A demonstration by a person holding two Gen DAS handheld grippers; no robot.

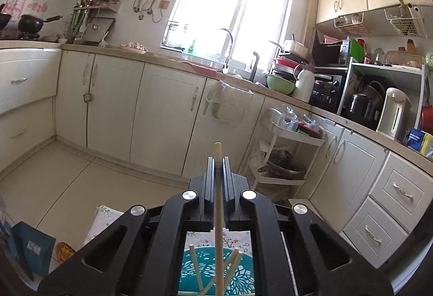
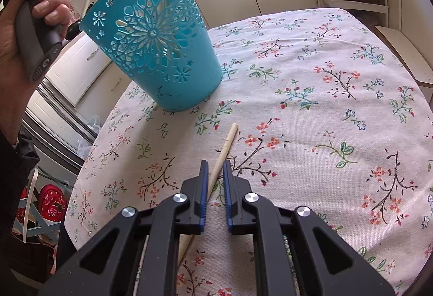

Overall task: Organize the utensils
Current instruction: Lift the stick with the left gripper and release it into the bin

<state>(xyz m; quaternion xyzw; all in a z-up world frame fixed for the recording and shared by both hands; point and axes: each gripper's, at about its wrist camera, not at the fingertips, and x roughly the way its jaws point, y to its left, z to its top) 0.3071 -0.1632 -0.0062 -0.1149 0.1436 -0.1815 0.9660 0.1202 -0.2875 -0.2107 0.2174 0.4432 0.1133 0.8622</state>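
Clamping one chopstick [image 1: 218, 204] in your left gripper [image 1: 218, 160] above the teal basket [image 2: 154, 36], you pinched another chopstick [image 2: 216, 174] on the floral tablecloth [image 2: 324, 120] with your right gripper [image 2: 215, 164].

Left gripper [image 1: 217, 160] points nearly level, slightly downward, its two black fingers with blue pads pressed together on a thin chopstick [image 1: 218, 204] that runs lengthwise between them. Both fingers parallel, no gap visible beside the stick.

Right gripper [image 2: 215, 164] angled steeply down, jaws narrowly apart, tips converging. A chopstick [image 2: 226, 150] passes between the fingers, lying against the left pad; contact with the right pad cannot be told.

In the right wrist view the person's left hand [image 2: 32, 25] is wrapped round a dark grey handle, fingers curled over it, one finger bandaged, dark sleeve at the forearm below.
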